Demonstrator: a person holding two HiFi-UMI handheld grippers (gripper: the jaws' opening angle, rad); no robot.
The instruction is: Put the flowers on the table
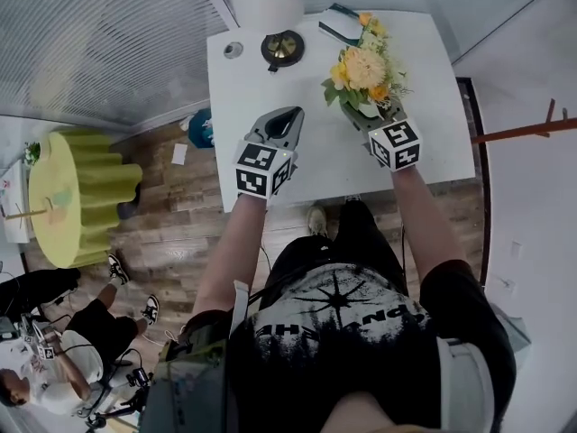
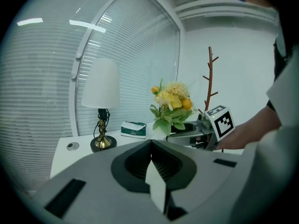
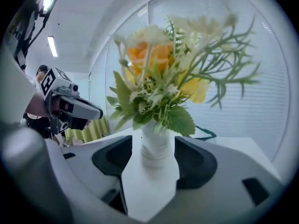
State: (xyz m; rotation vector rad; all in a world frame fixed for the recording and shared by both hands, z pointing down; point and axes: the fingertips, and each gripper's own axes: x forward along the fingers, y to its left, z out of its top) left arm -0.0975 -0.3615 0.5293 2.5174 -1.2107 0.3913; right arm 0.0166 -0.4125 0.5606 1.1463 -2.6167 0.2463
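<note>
Jaws, right: right gripper [image 3: 154, 146] spread wide around the white ribbed vase [image 3: 157, 141], pads clear of it.
Jaws, left: left gripper [image 2: 151, 146] closed on nothing, near table edge.
Flowers: yellow-and-orange bouquet [image 1: 364, 66] upright on the white rectangular table [image 1: 270, 115], right side.
Progress: placing looks done; only withdrawing remains.
</note>
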